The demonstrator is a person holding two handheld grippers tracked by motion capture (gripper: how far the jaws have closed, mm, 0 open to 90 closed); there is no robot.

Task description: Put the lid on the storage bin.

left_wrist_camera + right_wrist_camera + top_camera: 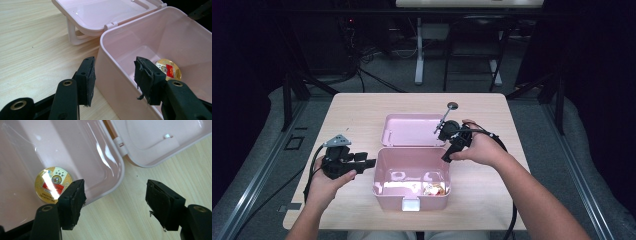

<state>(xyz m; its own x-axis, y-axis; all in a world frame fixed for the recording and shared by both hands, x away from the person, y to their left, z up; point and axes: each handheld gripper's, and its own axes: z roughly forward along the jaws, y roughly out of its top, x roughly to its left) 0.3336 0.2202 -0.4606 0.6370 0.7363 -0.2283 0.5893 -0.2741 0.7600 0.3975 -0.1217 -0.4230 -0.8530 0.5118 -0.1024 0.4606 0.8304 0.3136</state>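
box (412, 192) sitting open on table (357, 107), lid (411, 130) lying back | round gold packet (53, 184) resting inside | left hand-held gripper (113, 75) gaping wide astride box wall, gripping nothing | right hand-held gripper (116, 202) hanging wide, empty, over rim | likely remaining: closing lid

Pale pink box (412, 197) and lid (412, 131), round gold item (53, 184) with red-and-white label inside, light wood-grain table (357, 107), black grippers' pads (88, 80).

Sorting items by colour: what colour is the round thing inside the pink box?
Gold, with a red band and a pale top part, on the round item; clearest in the right gripper view.
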